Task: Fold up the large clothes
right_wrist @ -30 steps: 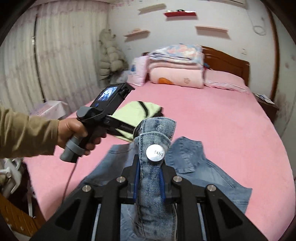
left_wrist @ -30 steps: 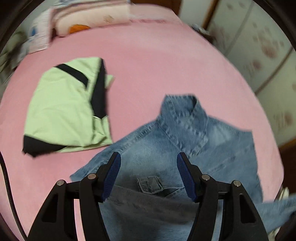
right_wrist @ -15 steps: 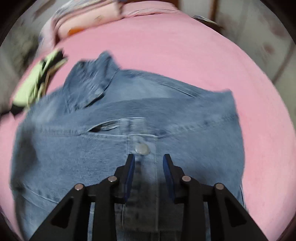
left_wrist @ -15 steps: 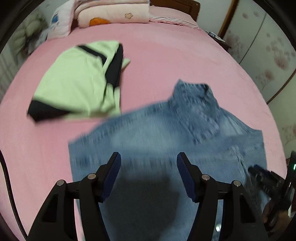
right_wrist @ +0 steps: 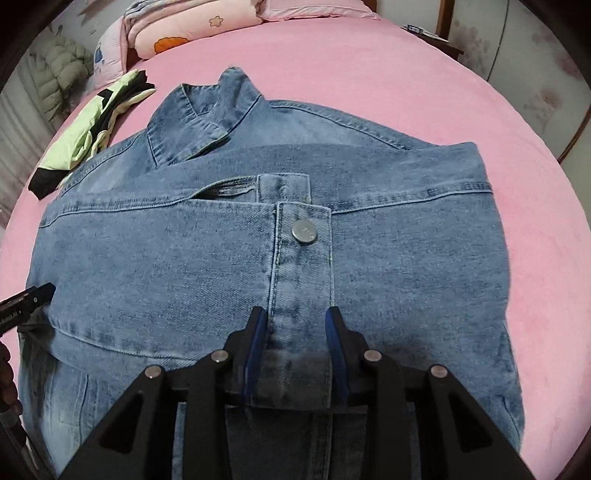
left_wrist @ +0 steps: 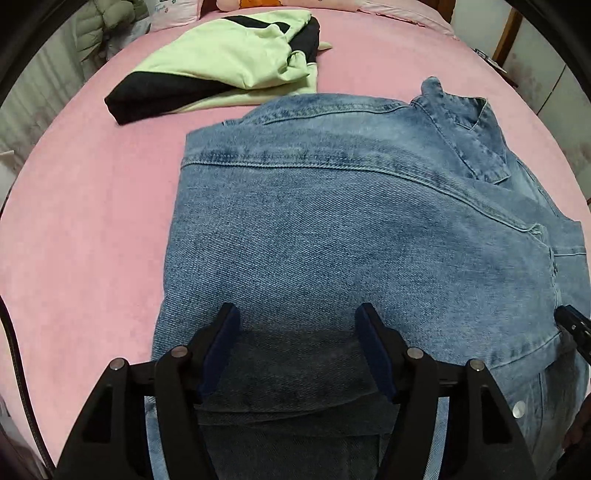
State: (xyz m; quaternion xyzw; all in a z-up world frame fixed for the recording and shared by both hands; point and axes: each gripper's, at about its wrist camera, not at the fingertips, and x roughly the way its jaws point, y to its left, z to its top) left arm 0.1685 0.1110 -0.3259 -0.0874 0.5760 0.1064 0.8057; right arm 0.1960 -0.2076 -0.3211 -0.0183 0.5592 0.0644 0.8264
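A blue denim jacket (left_wrist: 332, 221) lies on the pink bed (left_wrist: 92, 221), collar (left_wrist: 469, 125) at the far right, with a panel folded across it. My left gripper (left_wrist: 297, 310) hovers close over the near part of the denim. Its jaws are opening, and only flat cloth lies under them. In the right wrist view the jacket (right_wrist: 184, 258) shows a buttoned strip with a metal button (right_wrist: 304, 232). My right gripper (right_wrist: 295, 310) straddles that strip with its jaws apart and the strip lying flat between them, not pinched. The other gripper shows at each view's edge: the right (left_wrist: 574, 328) and the left (right_wrist: 26, 299).
A folded green and black garment (left_wrist: 229, 62) lies on the bed beyond the jacket's left side, also seen in the right wrist view (right_wrist: 85, 136). Stacked pink quilts (right_wrist: 192, 33) sit at the head of the bed. A puffy grey coat (right_wrist: 59, 70) stands beyond the bed's left edge.
My right gripper came down from holding the buttoned strip up and let it go; the strip now lies flat on the jacket. My left gripper dropped closer to the denim.
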